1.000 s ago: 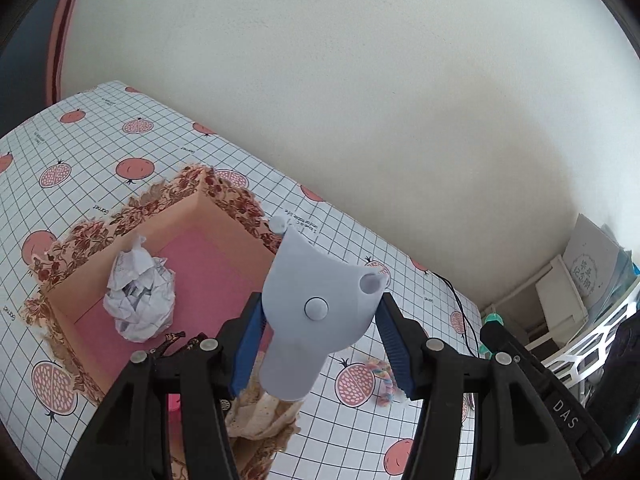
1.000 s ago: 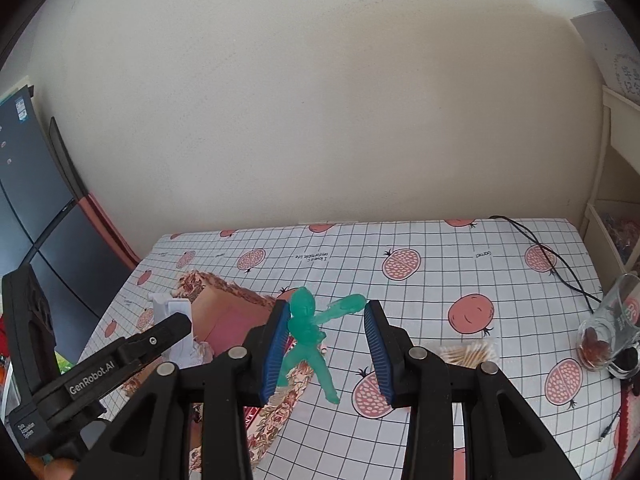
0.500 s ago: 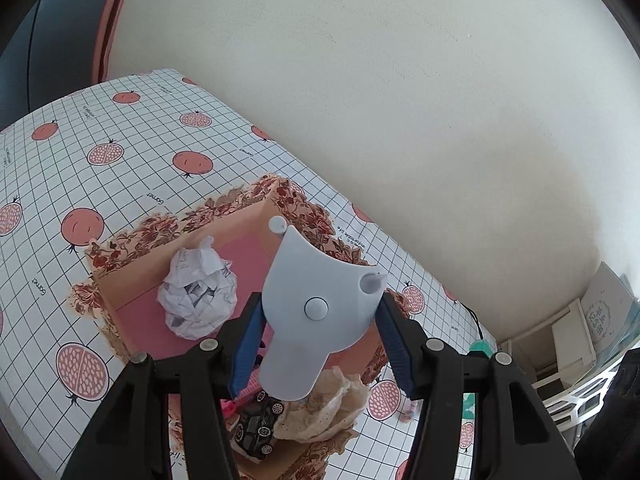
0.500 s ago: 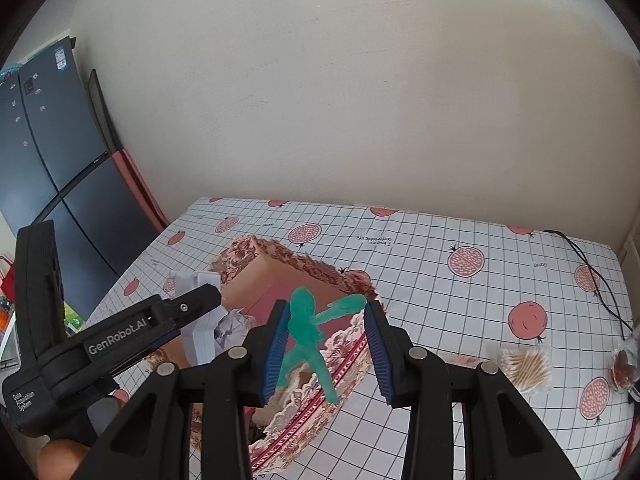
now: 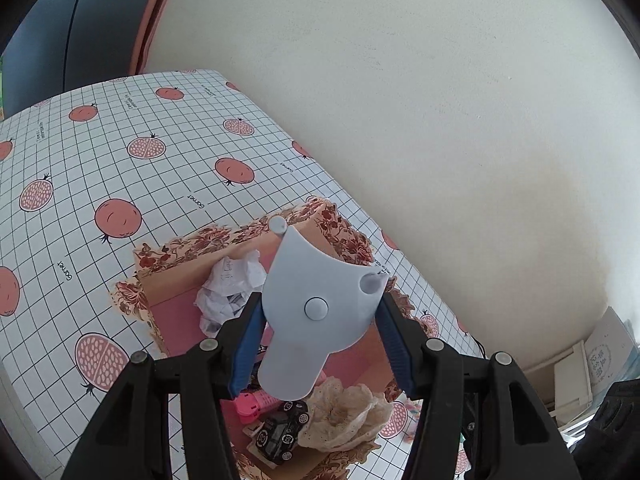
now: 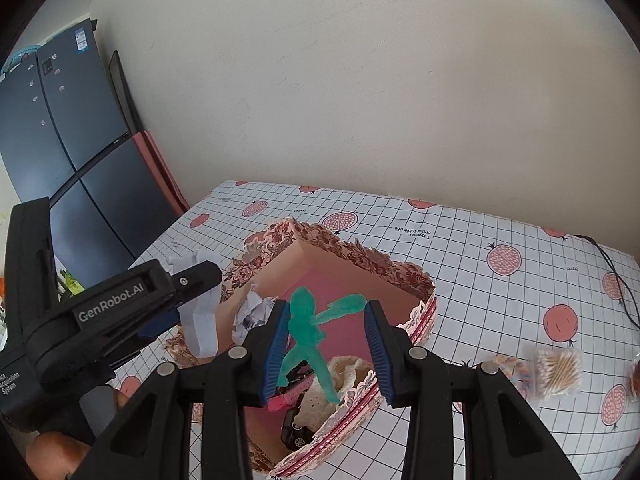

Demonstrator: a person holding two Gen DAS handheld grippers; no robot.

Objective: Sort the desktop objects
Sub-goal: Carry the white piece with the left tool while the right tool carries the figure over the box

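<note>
My left gripper (image 5: pixel 320 304) is shut on a pale blue fan-shaped plastic piece (image 5: pixel 316 320) with small knobs. It hangs over a floral cardboard box (image 5: pixel 224 236) with a pink inside. In the box lie a crumpled paper ball (image 5: pixel 228 292), a black toy car (image 5: pixel 280 432), a pink item (image 5: pixel 256 402) and a lace cloth (image 5: pixel 348 412). My right gripper (image 6: pixel 326 312) is shut on a green toy figure (image 6: pixel 306 328), also above the box (image 6: pixel 360 256). To its left in the right wrist view, one of the left gripper's fingers (image 6: pixel 196 274) carries the pale piece (image 6: pixel 200 320).
The box stands on a table under a grid cloth printed with pomegranates (image 6: pixel 500 260). On it to the right lie a pack of cotton swabs (image 6: pixel 558 368), a small sweet bag (image 6: pixel 508 364) and a black cable (image 6: pixel 612 272). A dark fridge (image 6: pixel 60 160) stands left, a white shelf (image 5: pixel 576 368) right.
Both grippers have travelled leftward across the table and rolled a little, each keeping its object. The box, earlier off to the left, now lies right under both.
</note>
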